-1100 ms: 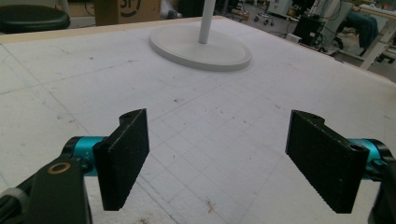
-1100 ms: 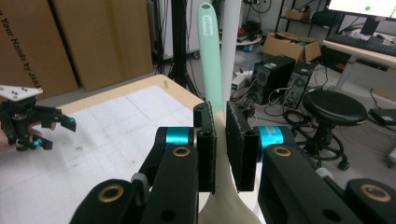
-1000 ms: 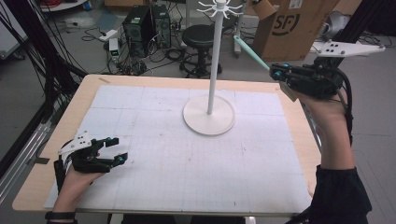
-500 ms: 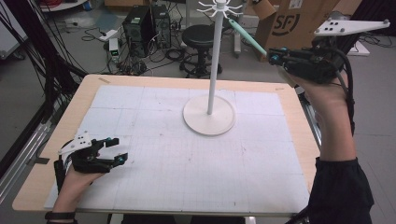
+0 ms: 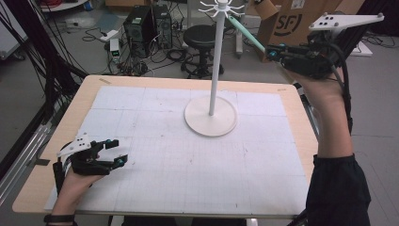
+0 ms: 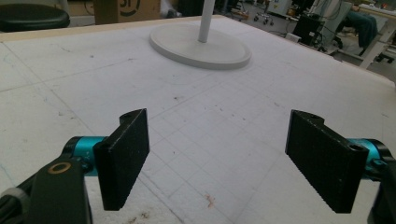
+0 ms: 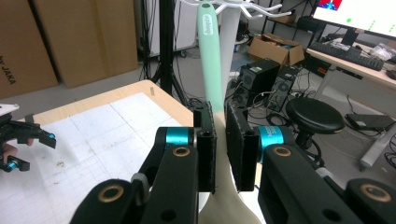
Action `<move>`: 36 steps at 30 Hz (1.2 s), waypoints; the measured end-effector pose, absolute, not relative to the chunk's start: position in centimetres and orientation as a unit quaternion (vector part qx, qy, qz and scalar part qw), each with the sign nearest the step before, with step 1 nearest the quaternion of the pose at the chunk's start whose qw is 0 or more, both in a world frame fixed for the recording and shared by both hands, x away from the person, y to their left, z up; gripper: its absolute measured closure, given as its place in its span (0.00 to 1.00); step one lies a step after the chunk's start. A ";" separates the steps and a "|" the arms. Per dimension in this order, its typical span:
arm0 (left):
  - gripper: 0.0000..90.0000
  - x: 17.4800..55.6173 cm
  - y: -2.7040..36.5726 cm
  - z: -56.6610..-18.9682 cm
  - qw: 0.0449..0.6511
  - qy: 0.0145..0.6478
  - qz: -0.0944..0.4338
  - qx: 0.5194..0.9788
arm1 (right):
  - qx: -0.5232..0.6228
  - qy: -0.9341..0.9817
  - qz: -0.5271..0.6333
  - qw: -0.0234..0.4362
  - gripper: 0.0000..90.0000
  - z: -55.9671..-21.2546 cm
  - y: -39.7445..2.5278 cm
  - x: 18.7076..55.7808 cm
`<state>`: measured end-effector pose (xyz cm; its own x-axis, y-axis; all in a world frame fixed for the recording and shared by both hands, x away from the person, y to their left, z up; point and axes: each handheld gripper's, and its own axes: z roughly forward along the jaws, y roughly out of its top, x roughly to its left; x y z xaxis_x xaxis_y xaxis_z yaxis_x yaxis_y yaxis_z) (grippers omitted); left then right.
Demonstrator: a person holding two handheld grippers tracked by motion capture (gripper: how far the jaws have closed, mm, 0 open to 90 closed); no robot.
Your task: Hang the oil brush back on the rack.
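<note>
Both grippers are black, with flat, rough-faced black fingers (image 6: 123, 156) on turquoise metal collars and brass-ringed screw holes in the linkage arms. The right gripper (image 5: 275, 52) carries a pale grey three-cornered plate with small holes and trails a black cable; the left gripper (image 5: 115, 151) bears a smaller white plate. The person wears a dark sleeve on the right arm and a black band at the left wrist.

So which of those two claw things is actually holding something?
The right gripper, raised beside the white stand: its jaws pinch a mint-green utensil handle. The left gripper rests on the table, open and empty.
</note>
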<state>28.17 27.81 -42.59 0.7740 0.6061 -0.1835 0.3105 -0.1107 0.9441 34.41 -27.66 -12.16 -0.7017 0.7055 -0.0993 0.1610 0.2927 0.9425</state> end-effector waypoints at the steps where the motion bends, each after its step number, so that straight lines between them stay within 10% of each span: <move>1: 0.25 28.2 27.8 -42.6 0.590 0.312 0.125 0.734 | 0.285 0.761 0.523 0.259 0.93 -12.2 -27.6 34.4; 36: 0.25 28.0 27.9 -42.7 0.588 0.313 0.125 0.735 | 0.306 0.770 0.497 0.258 0.83 -13.8 -26.9 36.3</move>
